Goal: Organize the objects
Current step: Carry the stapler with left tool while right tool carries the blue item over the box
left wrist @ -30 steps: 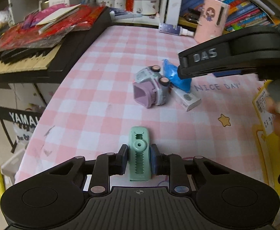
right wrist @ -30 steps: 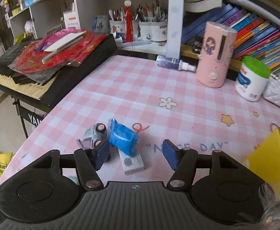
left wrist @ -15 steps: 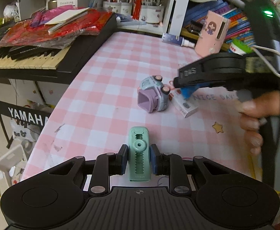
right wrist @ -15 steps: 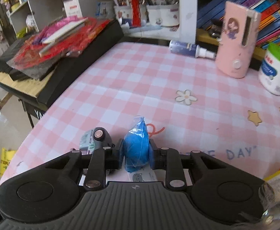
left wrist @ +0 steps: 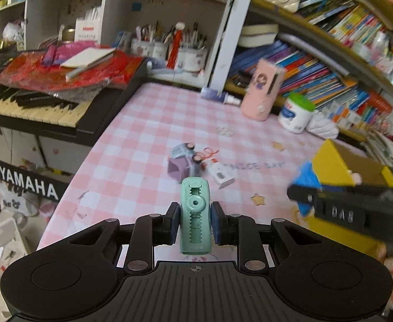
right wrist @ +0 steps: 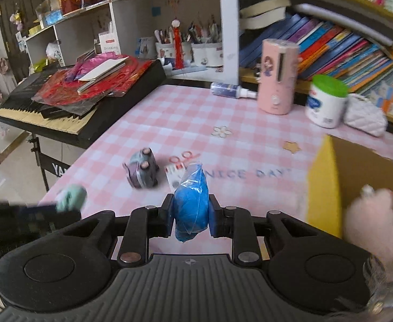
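Note:
My left gripper (left wrist: 195,224) is shut on a mint-green clip-like toy (left wrist: 195,214), held above the table's near left edge; it also shows in the right wrist view (right wrist: 71,201). My right gripper (right wrist: 191,213) is shut on a blue plastic-wrapped packet (right wrist: 191,201), lifted off the table, left of a yellow cardboard box (right wrist: 325,182). In the left wrist view the packet (left wrist: 307,181) sits beside the box (left wrist: 333,166). A purple toy car (right wrist: 141,171) and a small white box (right wrist: 173,175) lie on the pink checked tablecloth (right wrist: 196,118).
A keyboard (right wrist: 62,112) piled with red wrapping stands left of the table. A pink canister (right wrist: 278,76), white jar with green lid (right wrist: 326,102), spray bottle (right wrist: 231,90) and white purse (right wrist: 365,119) line the back. A pink fluffy thing (right wrist: 371,222) lies in the yellow box.
My right gripper closed on the blue packet, lifted it off the table and carried it right toward the yellow box. My left gripper rose, still holding the green toy.

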Available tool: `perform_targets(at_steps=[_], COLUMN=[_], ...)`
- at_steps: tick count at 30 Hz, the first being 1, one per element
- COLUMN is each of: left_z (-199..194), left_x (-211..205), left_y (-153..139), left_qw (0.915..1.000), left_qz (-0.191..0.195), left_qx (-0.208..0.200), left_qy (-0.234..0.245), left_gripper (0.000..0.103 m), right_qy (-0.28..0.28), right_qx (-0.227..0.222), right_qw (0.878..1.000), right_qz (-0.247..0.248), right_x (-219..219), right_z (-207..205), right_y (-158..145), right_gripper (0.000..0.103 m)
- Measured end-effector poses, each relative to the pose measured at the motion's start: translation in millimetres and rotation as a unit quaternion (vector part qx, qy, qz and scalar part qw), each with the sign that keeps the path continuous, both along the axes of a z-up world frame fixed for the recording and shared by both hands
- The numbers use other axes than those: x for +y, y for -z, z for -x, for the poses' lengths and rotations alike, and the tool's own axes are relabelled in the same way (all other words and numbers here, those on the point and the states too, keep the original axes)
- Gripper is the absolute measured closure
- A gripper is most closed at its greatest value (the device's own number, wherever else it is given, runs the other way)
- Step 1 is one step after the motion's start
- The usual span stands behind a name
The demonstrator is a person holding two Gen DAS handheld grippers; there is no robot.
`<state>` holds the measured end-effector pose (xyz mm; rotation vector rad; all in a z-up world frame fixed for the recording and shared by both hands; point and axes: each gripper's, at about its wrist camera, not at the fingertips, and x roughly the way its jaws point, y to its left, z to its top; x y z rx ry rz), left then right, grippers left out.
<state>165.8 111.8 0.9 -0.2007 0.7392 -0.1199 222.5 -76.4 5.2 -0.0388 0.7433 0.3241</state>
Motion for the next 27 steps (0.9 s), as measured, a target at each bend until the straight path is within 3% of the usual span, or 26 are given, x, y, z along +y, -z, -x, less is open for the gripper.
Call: perform_targets(at_steps=[3,7,19,27], left_z=[14.3,36.8,117.9,156.7], left_x=[-2.3,-6.4,-6.6,-27.6], left_y=[-4.0,-7.4,-3.4,-0.9], left_qw=[0.9999,0.9994,0.9979,0.9918], left_qz=[0.005,-0.001,0.007,0.006], left_qx=[-0.009,-0.016,-0.011,-0.008], left_qy=[0.011,0.029,0.063,0.127], left_gripper=[0.08,0.08,0.08,0.08], right_qy=[0.016,0.027,0.063,0.121], right_qx=[0.0,0.042,0.018,0.025], right_qw=[1.0,0.999,0.998,0.992], right_qz=[0.003,0.0,0.011,0.002], right_x=[-8.6,-12.0,-10.0,-27.4], right_z=[23.2,42.6,135.8,199.2], right_y=[-1.7,7.9,3.5,9.5], right_gripper=[0.08,0.08,0.08,0.08])
